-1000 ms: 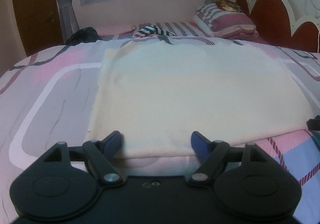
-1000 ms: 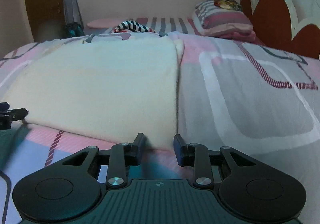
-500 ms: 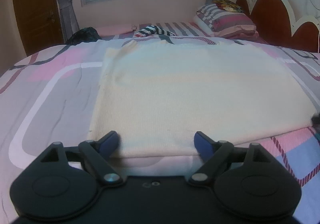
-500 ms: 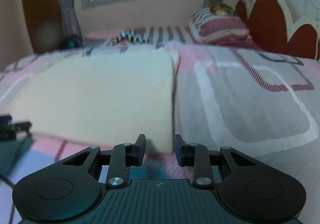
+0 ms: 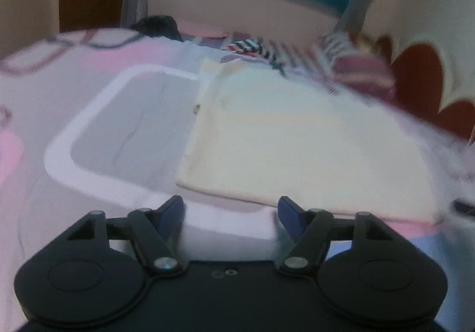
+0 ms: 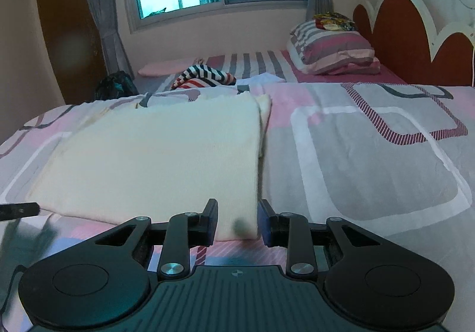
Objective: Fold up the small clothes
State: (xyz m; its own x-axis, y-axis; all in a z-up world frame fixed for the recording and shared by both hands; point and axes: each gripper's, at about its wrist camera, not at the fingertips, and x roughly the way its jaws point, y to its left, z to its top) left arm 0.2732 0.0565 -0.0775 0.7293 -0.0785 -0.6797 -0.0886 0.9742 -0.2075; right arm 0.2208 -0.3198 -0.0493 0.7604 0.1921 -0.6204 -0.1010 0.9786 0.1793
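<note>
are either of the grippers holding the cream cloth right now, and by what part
Left gripper holds nothing; its closing jaws are short of the cream cloth. The cloth's near right corner sits between the right gripper's jaws; a grip cannot be told.

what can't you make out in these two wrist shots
- Left wrist view: motion blur smears the pillow and headboard; the cream cloth's far right edge dissolves.
- Right wrist view: whether the right gripper pinches the cloth corner; its fingers flank it, contact unclear.
- Right wrist view: the left gripper is cut off by the frame edge.
</note>
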